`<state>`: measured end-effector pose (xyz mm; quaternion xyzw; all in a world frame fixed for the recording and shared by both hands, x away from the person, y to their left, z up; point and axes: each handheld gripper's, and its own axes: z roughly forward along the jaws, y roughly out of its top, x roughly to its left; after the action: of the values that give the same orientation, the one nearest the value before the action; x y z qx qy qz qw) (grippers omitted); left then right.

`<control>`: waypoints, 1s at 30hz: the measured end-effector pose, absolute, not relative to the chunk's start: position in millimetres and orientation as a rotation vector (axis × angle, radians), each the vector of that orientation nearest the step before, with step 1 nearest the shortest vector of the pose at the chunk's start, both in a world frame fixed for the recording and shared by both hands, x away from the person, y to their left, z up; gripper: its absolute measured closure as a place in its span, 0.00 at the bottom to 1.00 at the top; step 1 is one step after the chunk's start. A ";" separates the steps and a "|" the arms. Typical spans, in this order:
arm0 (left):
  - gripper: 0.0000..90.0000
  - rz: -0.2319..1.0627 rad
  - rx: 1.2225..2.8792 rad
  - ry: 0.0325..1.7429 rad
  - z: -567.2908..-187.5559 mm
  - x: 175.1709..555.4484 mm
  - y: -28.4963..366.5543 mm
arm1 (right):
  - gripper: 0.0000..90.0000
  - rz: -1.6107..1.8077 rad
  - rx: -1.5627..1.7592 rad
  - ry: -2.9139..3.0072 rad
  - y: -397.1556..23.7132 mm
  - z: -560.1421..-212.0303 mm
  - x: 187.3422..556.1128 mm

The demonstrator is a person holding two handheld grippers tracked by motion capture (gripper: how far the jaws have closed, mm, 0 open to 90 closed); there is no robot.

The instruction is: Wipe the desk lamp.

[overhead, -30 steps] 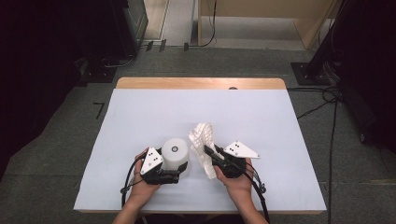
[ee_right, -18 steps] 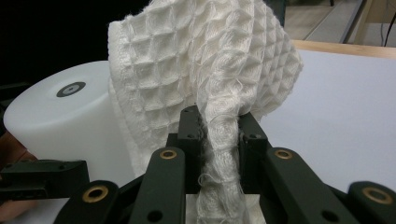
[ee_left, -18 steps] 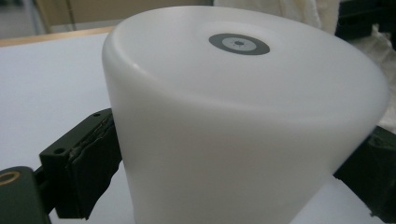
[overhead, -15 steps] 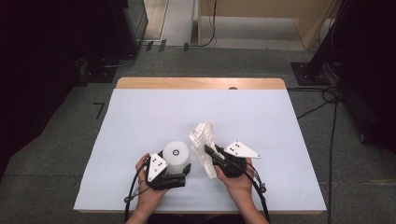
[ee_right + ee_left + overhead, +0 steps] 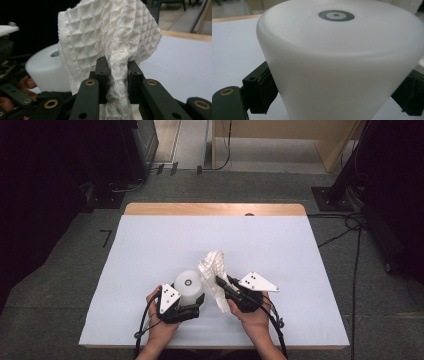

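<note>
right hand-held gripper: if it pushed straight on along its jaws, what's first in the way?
Beyond the waffle cloth pinched in the right hand-held gripper, probably the white cup that the left hand-held gripper holds: the jaws point up-left toward it. Depth is unclear; it may pass just behind.

The upturned plastic cup (image 5: 189,287) is milky white with a grey ring mark on its base. The waffle-weave cloth (image 5: 214,272) is cream-white, patterned in small squares. The worktop (image 5: 150,245) is pale lavender-white.

light: bright table (image 5: 150,250), dark surroundings | focus: close views soft
</note>
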<state>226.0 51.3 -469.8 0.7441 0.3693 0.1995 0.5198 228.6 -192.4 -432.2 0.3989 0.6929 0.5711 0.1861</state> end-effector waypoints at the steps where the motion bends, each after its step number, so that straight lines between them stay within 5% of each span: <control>1: 0.09 0.456 1.790 0.849 -467.3 225.6 52.4 | 0.85 1.624 1.101 1.948 -191.3 -429.0 226.9; 9: 0.09 0.323 1.733 0.771 -453.4 225.7 60.1 | 0.85 1.623 1.062 1.999 -179.6 -430.9 222.4; 18: 0.10 0.335 1.679 0.795 -444.2 231.8 79.2 | 0.85 1.503 1.113 2.151 -169.5 -455.4 232.6; 30: 0.09 0.312 1.788 0.729 -455.5 227.1 55.2 | 0.85 1.620 1.061 1.984 -182.3 -424.1 221.1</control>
<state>227.1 55.2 -455.5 0.7583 0.3090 0.1321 0.5586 221.1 -182.3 -424.1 0.3760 0.7035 0.5745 0.1834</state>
